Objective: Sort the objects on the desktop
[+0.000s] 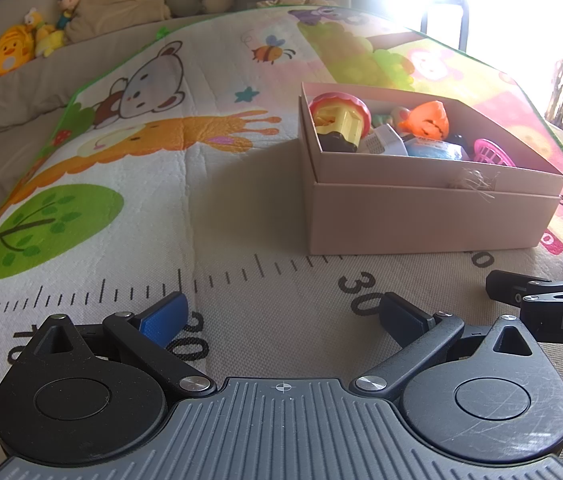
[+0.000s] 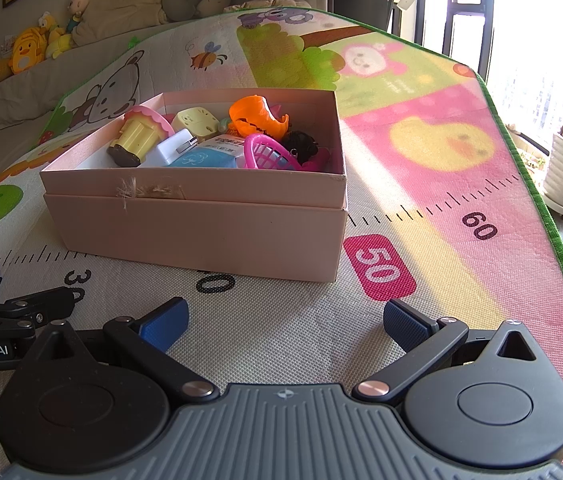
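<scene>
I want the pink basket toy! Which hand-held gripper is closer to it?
Right. The pink basket sits at the box's right end, straight ahead of the right hand-held gripper. The left hand-held gripper faces bare mat, box off to its right.

Colours and patterns. The box, centre of the right wrist view, is shown in pale pink; within it are seen an orange toy, a magenta lattice basket, a light blue packet and a yellow toy with a pink scalloped top. The mat is printed with cartoon animals, a black ruler scale and a green border. Blue ribbed fingertips are carried on black linkages, lower frame.
</scene>
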